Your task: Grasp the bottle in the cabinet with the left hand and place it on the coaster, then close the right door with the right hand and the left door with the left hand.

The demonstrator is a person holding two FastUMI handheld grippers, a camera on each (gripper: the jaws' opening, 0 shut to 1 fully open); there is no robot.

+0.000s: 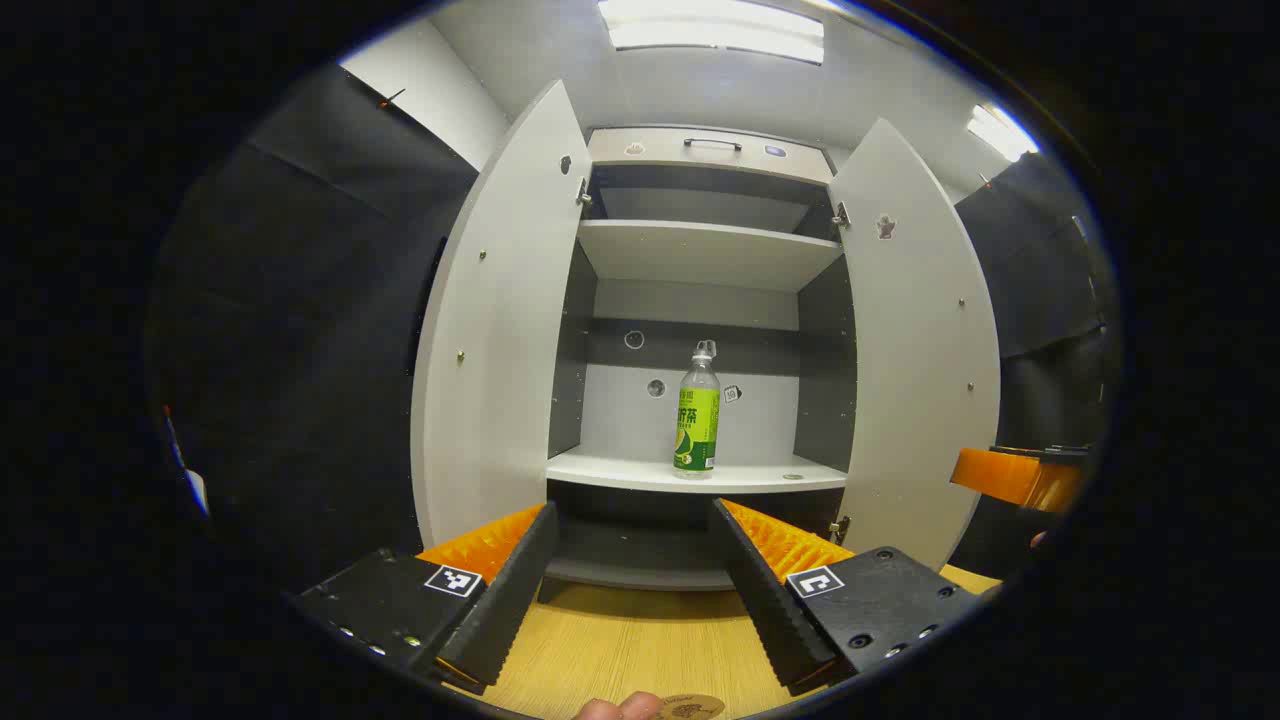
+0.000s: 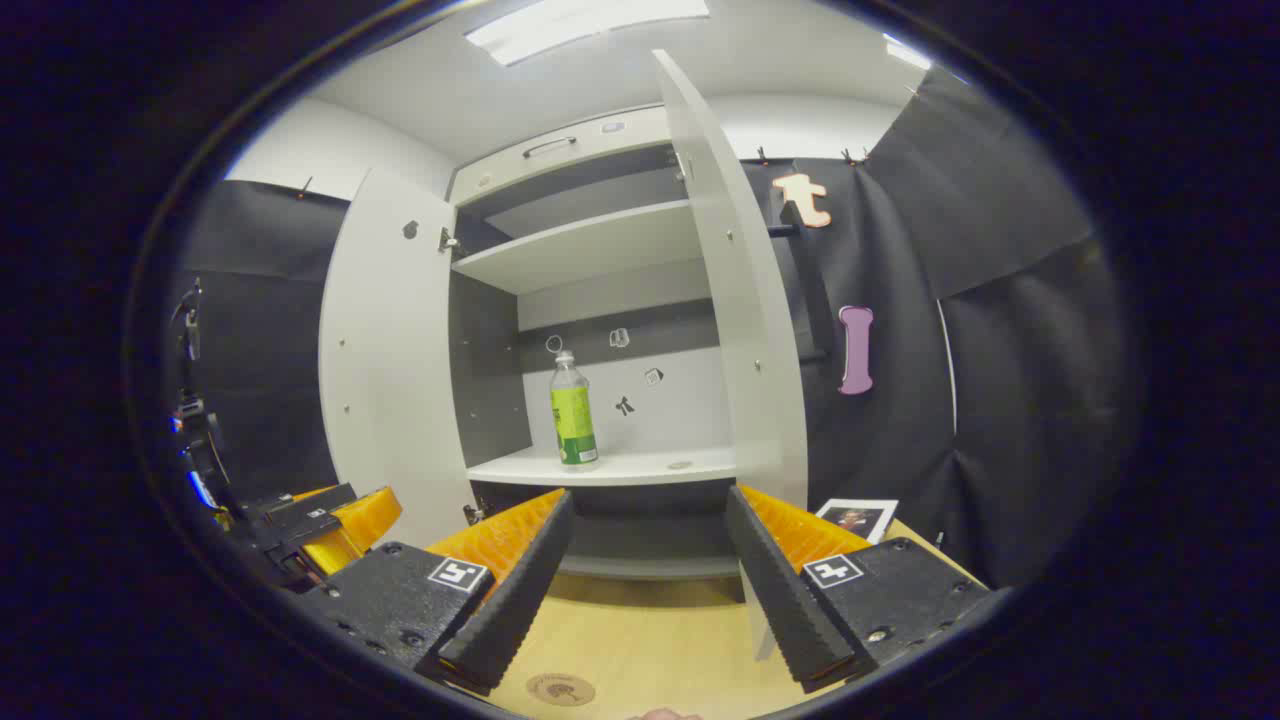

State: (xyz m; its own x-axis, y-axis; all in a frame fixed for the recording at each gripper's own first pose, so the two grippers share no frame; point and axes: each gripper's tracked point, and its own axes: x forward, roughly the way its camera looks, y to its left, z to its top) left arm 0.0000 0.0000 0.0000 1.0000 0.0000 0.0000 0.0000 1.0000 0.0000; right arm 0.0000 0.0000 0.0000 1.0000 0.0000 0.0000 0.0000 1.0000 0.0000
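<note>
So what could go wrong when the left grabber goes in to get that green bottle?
The bottle is tall and thin and stands alone on the shelf, so a nudge from one finger of the open left gripper could tip it. Both doors, the left door and the right door, stand wide open, and a gripper might bump one. The coaster lies low on the table, easy to miss.

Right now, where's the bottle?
The bottle stands upright on the cabinet's lower shelf, between the two open doors. In the left gripper view it is straight ahead of the open left gripper, untouched.
</note>
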